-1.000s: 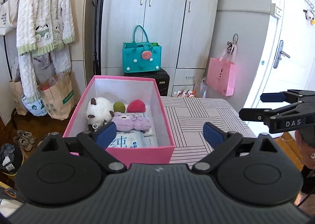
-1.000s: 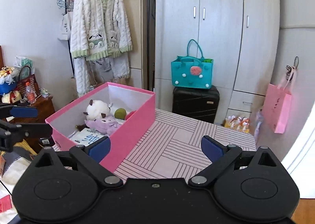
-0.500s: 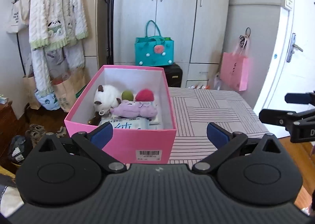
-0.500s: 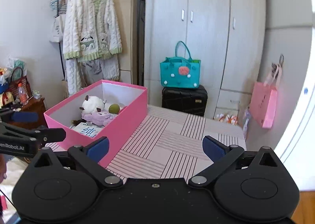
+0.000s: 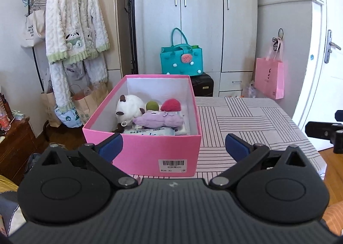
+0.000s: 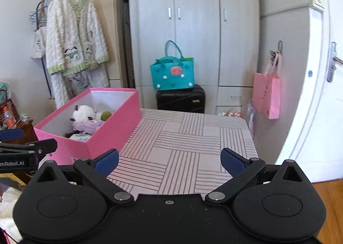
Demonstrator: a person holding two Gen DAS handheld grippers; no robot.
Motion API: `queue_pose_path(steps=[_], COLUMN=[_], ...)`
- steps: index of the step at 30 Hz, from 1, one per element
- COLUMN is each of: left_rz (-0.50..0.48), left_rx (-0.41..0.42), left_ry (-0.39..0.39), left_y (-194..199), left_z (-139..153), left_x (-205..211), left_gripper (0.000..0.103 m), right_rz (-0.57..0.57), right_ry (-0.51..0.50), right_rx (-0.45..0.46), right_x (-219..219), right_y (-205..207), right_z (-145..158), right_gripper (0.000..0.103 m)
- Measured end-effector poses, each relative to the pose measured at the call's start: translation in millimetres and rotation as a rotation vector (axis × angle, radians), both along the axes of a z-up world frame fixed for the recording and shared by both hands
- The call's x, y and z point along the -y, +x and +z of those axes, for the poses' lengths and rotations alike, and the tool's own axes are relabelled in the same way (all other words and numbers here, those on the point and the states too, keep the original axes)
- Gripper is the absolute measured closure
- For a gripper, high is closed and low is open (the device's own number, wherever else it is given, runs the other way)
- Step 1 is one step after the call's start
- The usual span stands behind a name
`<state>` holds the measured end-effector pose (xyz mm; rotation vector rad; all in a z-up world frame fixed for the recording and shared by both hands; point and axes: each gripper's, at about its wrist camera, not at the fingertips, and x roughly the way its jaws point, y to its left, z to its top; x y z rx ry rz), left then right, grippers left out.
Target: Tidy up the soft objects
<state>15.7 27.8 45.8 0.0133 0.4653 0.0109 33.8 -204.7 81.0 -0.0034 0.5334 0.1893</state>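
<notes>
Pink box of soft toys on striped counter, both grippers empty.

Striped pink-and-white cloth-covered counter (image 6: 188, 143) bearing open pink rectangular cardboard box (image 5: 150, 154) at its left side. Packed inside: white round plush animal with brown ears (image 5: 128, 108), lilac flat plush toy (image 5: 158, 119), white wet-wipe pack (image 5: 150, 132), red felt ball (image 5: 170, 105), green felt ball (image 5: 152, 106). Left gripper (image 5: 173, 145) just before box's near wall, jaws spread wide, nothing between. Right gripper (image 6: 169, 161) over bare counter, jaws likewise spread, empty.

A barcode label (image 5: 172, 165) was seen on the pink box (image 5: 148, 151); "enRobot.AI" was printed on the left gripper (image 6: 12, 163).
</notes>
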Motion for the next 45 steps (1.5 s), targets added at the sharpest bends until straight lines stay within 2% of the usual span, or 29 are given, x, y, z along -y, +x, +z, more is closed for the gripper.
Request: queue_pose_path(steps=[7,24,36,45], left_rz=[0.009,0.052,0.035,0.024], left_rx=[-0.006,-0.012,-0.021,-0.023], left_ry=[0.004,0.019,0.078,0.089], left_y=[-1,-4,-4,-5], left_z=[-2,-1,-5,-6], left_x=[1,1,5,9], left_gripper=[0.000,0.000,0.000,0.000], right_rz=[-0.046,-0.044,-0.061,-0.074], right_ry=[0.003,-0.032,-0.076,-0.071], right_rx=[-0.002,0.010,0.067,0.068], right_x=[2,-4,-8,-4], right_y=[-10,-17,-25,-23], right_z=[-8,-8,-13,-14], right_gripper=[0.001,0.001,0.001,0.001])
